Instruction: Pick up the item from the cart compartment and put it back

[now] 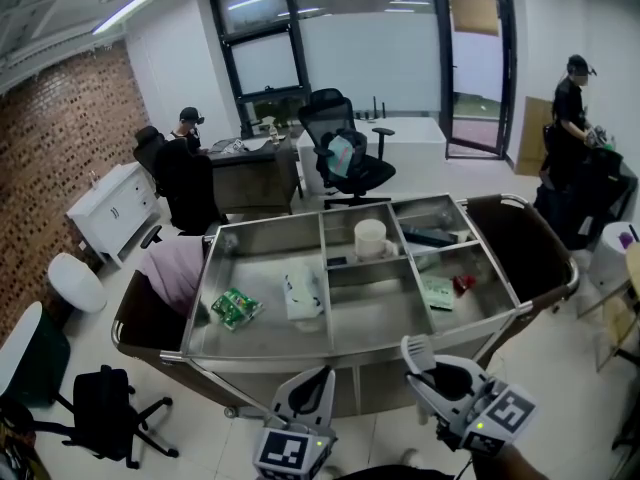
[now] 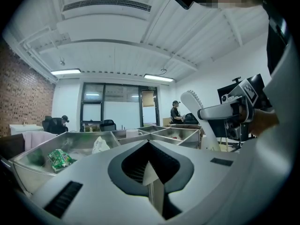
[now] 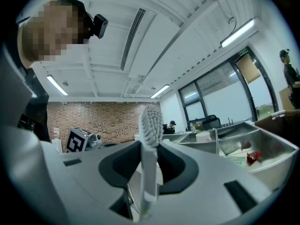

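The steel cart (image 1: 265, 349) stands in front of me with several open compartments. My right gripper (image 1: 432, 376) hovers before the cart's near edge, shut on a white toothbrush (image 1: 418, 352) whose bristled head points up. In the right gripper view the toothbrush (image 3: 150, 128) stands upright between the jaws of that gripper (image 3: 149, 172). My left gripper (image 1: 318, 380) hangs beside it at the near edge, shut and holding nothing; in its own view the left gripper (image 2: 150, 172) has its jaws together. The left gripper view also catches the toothbrush (image 2: 196, 108).
In the cart lie a green packet (image 1: 235, 308), a white bag (image 1: 303, 293), a white cup (image 1: 371, 238), a dark item (image 1: 430, 236), a pale packet (image 1: 437, 290) and a red item (image 1: 462, 284). A black chair (image 1: 115, 413) stands lower left. People are at the desks behind.
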`<action>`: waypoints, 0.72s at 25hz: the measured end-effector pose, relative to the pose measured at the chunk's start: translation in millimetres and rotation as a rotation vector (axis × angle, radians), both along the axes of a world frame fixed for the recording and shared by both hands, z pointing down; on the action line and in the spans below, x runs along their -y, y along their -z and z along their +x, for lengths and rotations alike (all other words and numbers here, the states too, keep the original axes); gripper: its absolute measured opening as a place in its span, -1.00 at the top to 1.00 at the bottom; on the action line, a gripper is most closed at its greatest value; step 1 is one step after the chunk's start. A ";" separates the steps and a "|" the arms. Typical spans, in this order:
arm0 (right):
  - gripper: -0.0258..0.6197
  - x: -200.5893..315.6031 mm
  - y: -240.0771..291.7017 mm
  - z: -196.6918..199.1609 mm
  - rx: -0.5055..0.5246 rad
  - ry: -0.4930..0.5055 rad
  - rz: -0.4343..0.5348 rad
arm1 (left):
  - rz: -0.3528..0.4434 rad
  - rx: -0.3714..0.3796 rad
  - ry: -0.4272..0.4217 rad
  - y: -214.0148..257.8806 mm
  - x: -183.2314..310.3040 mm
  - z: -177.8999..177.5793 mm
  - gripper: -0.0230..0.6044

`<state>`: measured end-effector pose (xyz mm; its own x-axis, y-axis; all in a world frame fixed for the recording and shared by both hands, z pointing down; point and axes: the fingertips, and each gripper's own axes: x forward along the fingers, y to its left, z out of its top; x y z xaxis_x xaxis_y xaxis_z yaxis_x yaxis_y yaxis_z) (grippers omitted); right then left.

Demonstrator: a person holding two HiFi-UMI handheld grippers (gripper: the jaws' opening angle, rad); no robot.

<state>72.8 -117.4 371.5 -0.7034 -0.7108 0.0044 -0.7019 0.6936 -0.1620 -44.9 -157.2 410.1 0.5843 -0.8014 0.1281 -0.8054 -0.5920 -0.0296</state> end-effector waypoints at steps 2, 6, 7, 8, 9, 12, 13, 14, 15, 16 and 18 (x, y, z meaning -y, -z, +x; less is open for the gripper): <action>0.53 0.4 -1.1 0.5 -0.001 0.000 -0.002 | 0.000 0.000 -0.001 -0.3 -0.3 0.7 0.93; 0.53 1.5 -3.5 0.9 -0.005 -0.002 -0.011 | -0.003 -0.032 0.012 0.6 1.2 -1.9 0.93; 0.53 2.0 -4.5 0.9 -0.007 -0.002 -0.013 | 0.001 -0.031 0.015 0.7 1.5 -2.7 0.93; 0.53 2.5 -5.1 1.0 -0.007 -0.002 -0.014 | 0.005 -0.026 0.017 0.8 1.5 -3.0 0.93; 0.53 2.9 -5.1 1.2 -0.006 -0.003 -0.015 | 0.008 -0.021 0.018 0.8 1.4 -2.7 0.93; 0.53 3.4 -4.0 1.8 -0.007 -0.001 -0.015 | 0.008 -0.013 0.015 1.6 0.6 -0.5 0.93; 0.53 3.2 -3.7 1.7 -0.007 0.001 -0.015 | 0.008 -0.014 0.014 1.9 0.1 -0.1 0.93; 0.53 2.8 -3.7 1.4 -0.008 0.002 -0.016 | 0.008 -0.015 0.013 2.1 -0.5 0.1 0.93; 0.53 2.3 -3.7 0.9 -0.008 0.004 -0.016 | 0.009 -0.015 0.013 2.3 -1.1 0.0 0.93; 0.53 1.9 -3.6 0.4 -0.008 0.005 -0.016 | 0.009 -0.015 0.013 2.4 -1.6 -0.1 0.93; 0.53 1.6 -2.6 0.0 -0.009 0.006 -0.017 | 0.009 -0.014 0.013 2.7 -1.9 -0.3 0.93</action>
<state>72.8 -119.0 374.1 -0.7076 -0.7063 0.0227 -0.6992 0.6951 -0.1674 -45.2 -155.3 407.3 0.5754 -0.8101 0.1128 -0.8135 -0.5811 -0.0237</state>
